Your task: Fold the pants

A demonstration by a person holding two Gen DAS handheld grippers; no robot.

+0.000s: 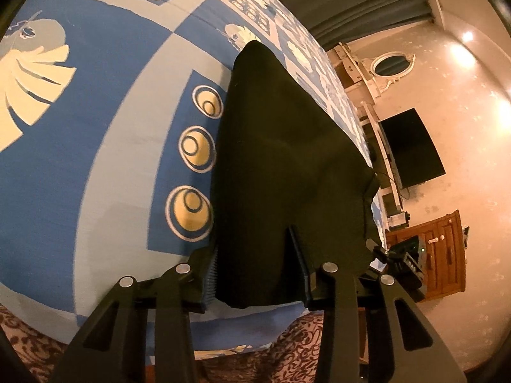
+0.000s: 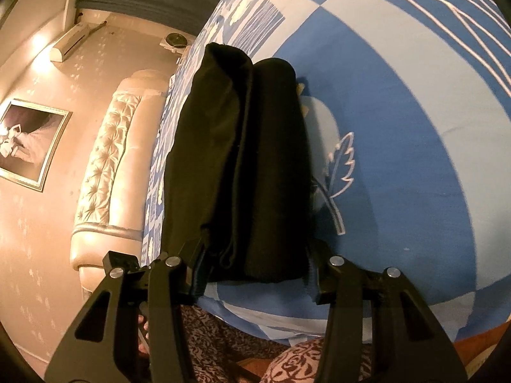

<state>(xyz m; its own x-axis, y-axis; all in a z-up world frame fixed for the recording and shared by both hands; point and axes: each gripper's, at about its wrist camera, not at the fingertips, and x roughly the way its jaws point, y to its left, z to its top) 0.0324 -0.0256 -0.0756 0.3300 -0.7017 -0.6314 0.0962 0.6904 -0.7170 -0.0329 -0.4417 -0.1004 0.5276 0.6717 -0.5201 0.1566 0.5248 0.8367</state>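
Between the left gripper's (image 1: 258,268) spread fingers (image 1: 295,245) lies the near end of the black pants (image 1: 287,166), already folded into a long narrow stack on the bed (image 1: 105,134). Those fingers stand wide apart on either side of the cloth and do not pinch it. From them the stack runs forward across the blue patterned bedcover, with three cream ovals (image 1: 194,150) just left of it. Beyond the right finger are a dark television (image 1: 412,148) and a wooden cabinet (image 1: 444,255).

Seen from the right gripper (image 2: 255,274), the pants (image 2: 236,166) again sit between parted fingers (image 2: 199,274), holding nothing. A white leaf print (image 2: 341,162) lies just right of the cloth, a padded headboard (image 2: 111,153) far left.
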